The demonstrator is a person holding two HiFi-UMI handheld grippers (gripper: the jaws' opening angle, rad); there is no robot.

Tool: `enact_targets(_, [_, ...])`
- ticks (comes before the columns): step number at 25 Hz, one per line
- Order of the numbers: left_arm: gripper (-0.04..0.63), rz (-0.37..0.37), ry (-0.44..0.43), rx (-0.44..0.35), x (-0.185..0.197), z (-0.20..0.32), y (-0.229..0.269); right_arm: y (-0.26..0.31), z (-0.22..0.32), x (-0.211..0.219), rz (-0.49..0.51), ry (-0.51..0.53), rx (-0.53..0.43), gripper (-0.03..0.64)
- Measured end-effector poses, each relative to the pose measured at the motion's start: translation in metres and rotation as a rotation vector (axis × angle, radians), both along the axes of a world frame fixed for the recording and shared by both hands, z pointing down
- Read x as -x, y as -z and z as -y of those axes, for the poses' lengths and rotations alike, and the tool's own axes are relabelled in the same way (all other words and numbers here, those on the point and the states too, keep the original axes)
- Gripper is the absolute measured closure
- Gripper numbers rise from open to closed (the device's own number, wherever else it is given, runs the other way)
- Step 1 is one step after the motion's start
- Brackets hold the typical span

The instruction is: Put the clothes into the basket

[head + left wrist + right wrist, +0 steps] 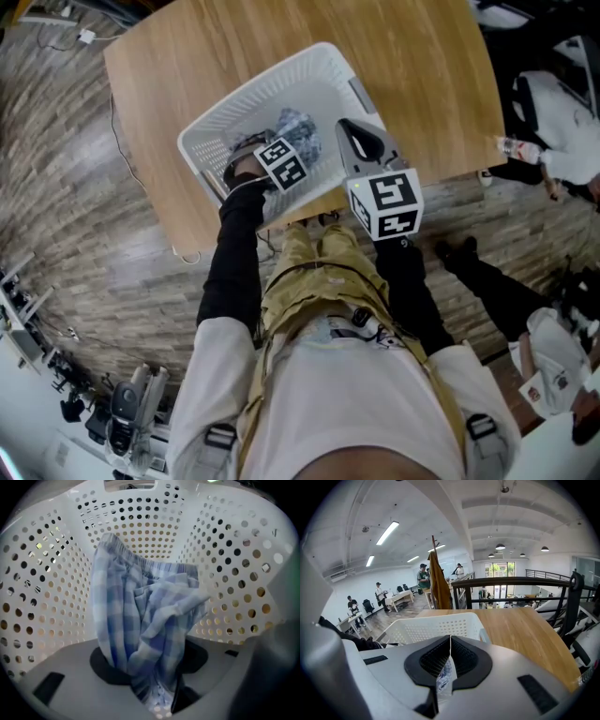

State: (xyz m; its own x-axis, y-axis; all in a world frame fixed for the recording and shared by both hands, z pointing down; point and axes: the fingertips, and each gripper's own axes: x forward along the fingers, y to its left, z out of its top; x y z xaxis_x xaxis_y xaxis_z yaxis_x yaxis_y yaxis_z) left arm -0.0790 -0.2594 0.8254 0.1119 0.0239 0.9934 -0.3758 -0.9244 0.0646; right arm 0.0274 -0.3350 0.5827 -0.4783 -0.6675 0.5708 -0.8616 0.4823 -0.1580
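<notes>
A white perforated basket [281, 70] stands on the wooden table [412, 84] at its near edge. My left gripper [251, 155] points down inside it, shut on a blue and white checked garment [300, 127]. In the left gripper view the garment [140, 616] hangs bunched from the left gripper [150, 667], with the basket's holed walls [47, 597] all around it. My right gripper [349, 127] hovers over the basket's near right corner. In the right gripper view the right gripper [450, 639] is shut, its pads touching and holding nothing, with the basket [436, 627] just beyond.
The table [520, 630] stretches away bare to the right of the basket. A black railing [511, 581] and a coat stand [438, 581] rise behind it. People stand at desks [396, 597] far off. Another person [562, 141] stands by the table's right edge.
</notes>
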Motion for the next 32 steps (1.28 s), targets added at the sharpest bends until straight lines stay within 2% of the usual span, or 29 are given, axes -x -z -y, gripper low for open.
enact_targets(7, [0.346,0.015,-0.029,0.034,-0.002,-0.011,-0.023,0.001,-0.003,-0.004,-0.012,-0.004,-0.004,0.595])
enact_targets(10, [0.336,0.012,-0.012,0.043,-0.002,-0.010,-0.028,0.003,-0.005,-0.004,-0.018,-0.004,-0.006,0.595])
enact_targets(16, [0.234,-0.050,0.054,0.026,-0.004,-0.003,-0.016,0.010,-0.009,-0.004,-0.021,-0.004,-0.018,0.595])
enact_targets(19, [0.216,-0.093,0.086,-0.002,-0.005,0.003,0.004,0.018,-0.010,-0.003,-0.019,-0.003,-0.031,0.595])
enact_targets(21, [0.216,-0.145,0.118,-0.034,-0.008,0.009,0.025,0.025,-0.011,-0.002,-0.017,-0.001,-0.043,0.594])
enact_targets(25, [0.206,-0.303,0.195,-0.124,-0.024,0.026,0.081,0.041,-0.013,0.000,-0.009,0.001,-0.080,0.594])
enact_targets(28, [0.206,-0.396,0.247,-0.243,-0.030,0.046,0.128,0.054,-0.015,0.002,-0.005,-0.001,-0.109,0.595])
enact_targets(32, [0.230,-0.546,0.380,-0.396,-0.028,0.064,0.196,0.074,-0.021,0.005,0.004,-0.002,-0.143,0.595])
